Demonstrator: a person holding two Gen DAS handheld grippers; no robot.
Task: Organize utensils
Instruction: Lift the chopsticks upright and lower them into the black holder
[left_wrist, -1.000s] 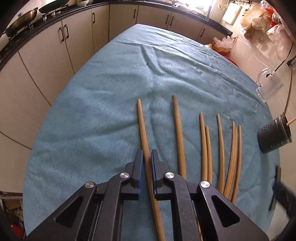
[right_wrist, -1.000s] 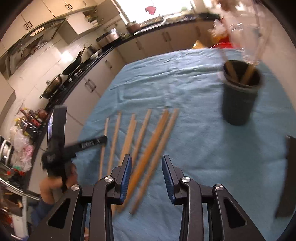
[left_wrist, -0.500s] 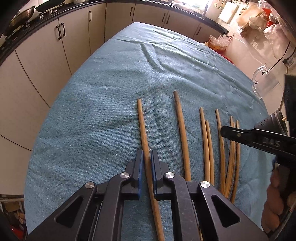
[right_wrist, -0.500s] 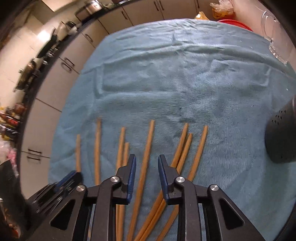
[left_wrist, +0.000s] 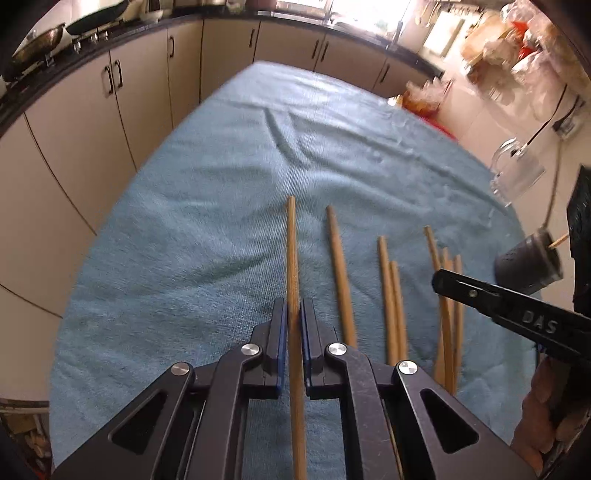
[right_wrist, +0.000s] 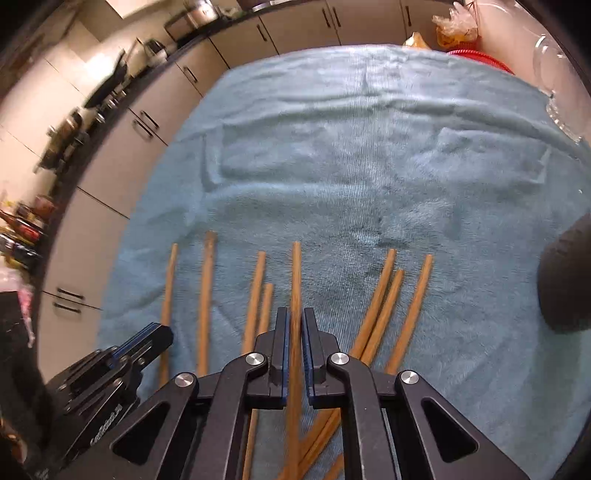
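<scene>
Several wooden sticks lie side by side on a blue towel. My left gripper is shut on the leftmost stick, which points away and looks lifted off the towel. My right gripper is shut on a middle stick; its arm shows in the left wrist view. The left gripper shows in the right wrist view at lower left. A dark perforated holder with a stick in it stands at the right; it also shows in the right wrist view.
A clear glass jug stands at the far right of the towel. Kitchen cabinets and a counter with pans run along the left and back. The table edge falls away on the left.
The left gripper has raised its stick and tilted upward. The right gripper has closed its jaws on the middle stick, which it straddled open half a second ago.
</scene>
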